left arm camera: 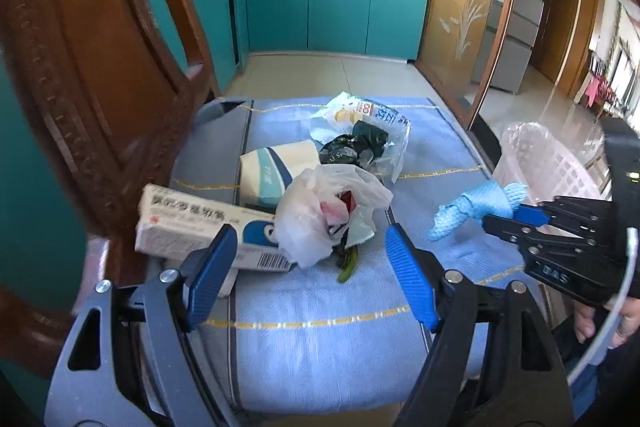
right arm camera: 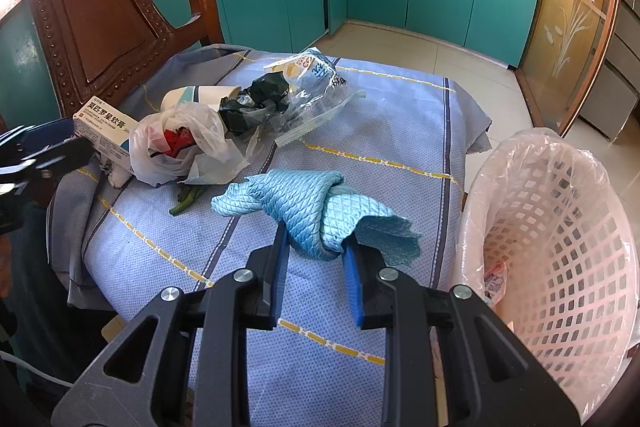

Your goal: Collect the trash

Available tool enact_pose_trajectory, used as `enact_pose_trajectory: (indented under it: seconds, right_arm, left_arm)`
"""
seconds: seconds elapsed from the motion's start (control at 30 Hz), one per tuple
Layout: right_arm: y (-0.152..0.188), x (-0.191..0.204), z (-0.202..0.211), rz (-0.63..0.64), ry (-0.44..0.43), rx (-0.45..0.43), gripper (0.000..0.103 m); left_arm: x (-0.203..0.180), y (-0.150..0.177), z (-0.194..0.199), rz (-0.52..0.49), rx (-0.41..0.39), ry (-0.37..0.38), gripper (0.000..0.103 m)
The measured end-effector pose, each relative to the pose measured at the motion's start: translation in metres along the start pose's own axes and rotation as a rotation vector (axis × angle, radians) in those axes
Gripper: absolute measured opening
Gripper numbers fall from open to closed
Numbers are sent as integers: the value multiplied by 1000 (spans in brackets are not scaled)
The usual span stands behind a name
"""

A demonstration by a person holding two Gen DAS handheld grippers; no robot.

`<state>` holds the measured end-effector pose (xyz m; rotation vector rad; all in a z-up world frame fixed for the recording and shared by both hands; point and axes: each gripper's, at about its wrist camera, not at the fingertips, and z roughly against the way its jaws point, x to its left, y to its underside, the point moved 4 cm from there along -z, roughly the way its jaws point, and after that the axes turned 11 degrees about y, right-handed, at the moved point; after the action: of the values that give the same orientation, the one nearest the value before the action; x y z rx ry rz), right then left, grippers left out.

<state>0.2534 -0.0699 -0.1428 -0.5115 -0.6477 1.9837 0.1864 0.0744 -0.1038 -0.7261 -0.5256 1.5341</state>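
Your right gripper (right arm camera: 314,247) clamps a crumpled blue cloth (right arm camera: 308,215) above the cloth-covered chair seat (right arm camera: 360,131), beside the pink basket (right arm camera: 560,227) at its right edge. Your left gripper (left arm camera: 308,267) gapes wide before the trash pile: box (left arm camera: 200,227), white bag (left arm camera: 320,215), cup (left arm camera: 272,167), wrappers (left arm camera: 360,135).

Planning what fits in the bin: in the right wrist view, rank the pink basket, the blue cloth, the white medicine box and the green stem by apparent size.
1. Pink basket, though it is nearest the lens.
2. Blue cloth, held in the right gripper jaws, also near.
3. White medicine box, partly hidden.
4. Green stem.
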Motion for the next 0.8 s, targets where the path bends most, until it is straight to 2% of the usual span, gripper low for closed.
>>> enact_pose_trajectory:
  seconds: [0.13,0.3,0.57,0.73,0.77,0.8]
  right_arm:
    - [0,0,0,3,-2,1,26]
    - [1,-1,-3,4,5,14,26]
    - [1,1,-8,15,12,24,27]
    - [2,2,-8,22,16,24,26]
    - [3,2,-8,22,16,24,26]
    - [3,2,-8,21,17,25,27]
  left_arm:
    - [-2,-9,-24,-90,23,-74,81]
    - [4,-10,-46,-81,70,-54,81]
    - [-8,-1,-52,-157,91,-29,84]
    - [-8,6,-67,-135,132,-20,84]
    - [-7,7,-68,-131,137,-22,82]
    - [-6,9,-70,-124,145,-24,75]
